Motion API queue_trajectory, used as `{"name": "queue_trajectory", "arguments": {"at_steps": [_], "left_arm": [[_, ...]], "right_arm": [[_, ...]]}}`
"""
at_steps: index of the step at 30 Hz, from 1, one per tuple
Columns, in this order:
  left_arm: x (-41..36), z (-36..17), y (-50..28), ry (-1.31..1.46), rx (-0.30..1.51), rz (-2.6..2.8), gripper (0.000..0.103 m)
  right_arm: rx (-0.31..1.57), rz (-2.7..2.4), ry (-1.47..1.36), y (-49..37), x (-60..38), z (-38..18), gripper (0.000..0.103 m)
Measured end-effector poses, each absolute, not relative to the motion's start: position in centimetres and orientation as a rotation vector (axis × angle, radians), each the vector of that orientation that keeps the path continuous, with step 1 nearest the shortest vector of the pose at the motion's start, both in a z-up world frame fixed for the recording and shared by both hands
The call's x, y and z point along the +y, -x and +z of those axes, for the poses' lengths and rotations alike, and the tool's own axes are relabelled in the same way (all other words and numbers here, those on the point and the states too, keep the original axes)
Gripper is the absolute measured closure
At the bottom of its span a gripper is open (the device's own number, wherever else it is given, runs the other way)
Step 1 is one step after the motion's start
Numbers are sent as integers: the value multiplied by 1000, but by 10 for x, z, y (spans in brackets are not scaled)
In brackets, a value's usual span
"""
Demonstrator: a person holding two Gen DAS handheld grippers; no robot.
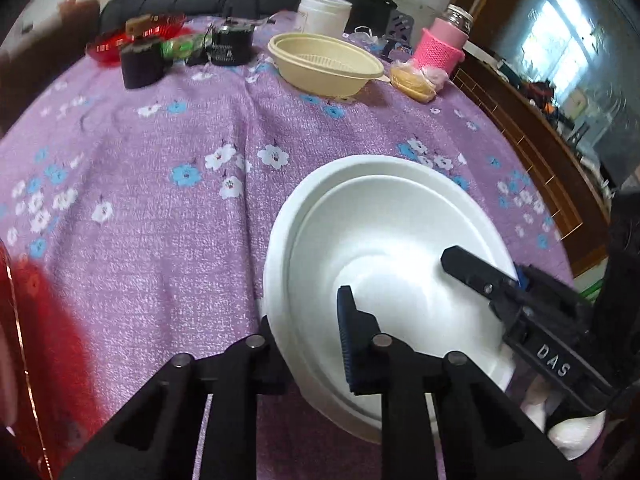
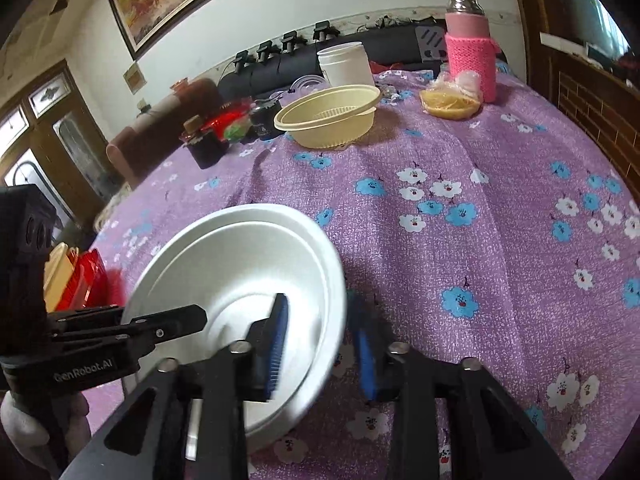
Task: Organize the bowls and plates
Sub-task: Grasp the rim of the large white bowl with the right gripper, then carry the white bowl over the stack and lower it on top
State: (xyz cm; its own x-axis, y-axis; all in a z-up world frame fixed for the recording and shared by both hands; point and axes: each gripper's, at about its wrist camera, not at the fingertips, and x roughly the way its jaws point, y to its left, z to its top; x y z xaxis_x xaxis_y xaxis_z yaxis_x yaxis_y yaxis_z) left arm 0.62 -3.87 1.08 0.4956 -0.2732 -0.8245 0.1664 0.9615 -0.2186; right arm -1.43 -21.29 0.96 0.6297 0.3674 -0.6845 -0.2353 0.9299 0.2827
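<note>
Fingers (image 1: 344,332) of the left gripper (image 1: 308,344) clamp the near-left rim of the white bowl (image 1: 384,240); those of the right gripper (image 2: 320,344) straddle its right rim, closed on it. It sits nested in another white dish on the bench (image 1: 160,200), near edge. Uneven lifting could separate or tip the pair.

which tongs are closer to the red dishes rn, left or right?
Left. The left tongs reach over the white bowl from the side next to the red dishes. The right tongs straddle the bowl's opposite rim, farther away.
</note>
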Motion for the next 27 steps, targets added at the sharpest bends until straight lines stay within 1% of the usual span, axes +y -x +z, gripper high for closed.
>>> {"name": "queue_trajectory", "arguments": {"at_steps": [2,3,4,10,17,22,27], "left_arm": [[-40,13,-5,103,1009,-269,86],[-40,15,-3,106,1004,-276,87],[-40,17,-2,112,1003,-285,88],[-26,35,11,143,963,-293,88],[7,79,48,200,853,-303,88],[47,114,85,256,734,-293,86],[99,138,111,308,648,-238,86]], "right_arm": [[824,347,-170,13,-213,7,80],[826,350,-171,13,-213,6,84],[825,353,-171,13,-213,6,86],[793,346,-186,24,-204,16,86],[738,357,-167,60,-177,50,86],[686,413,-106,84,-140,89,85],[672,498,-71,96,-94,113,85]]}}
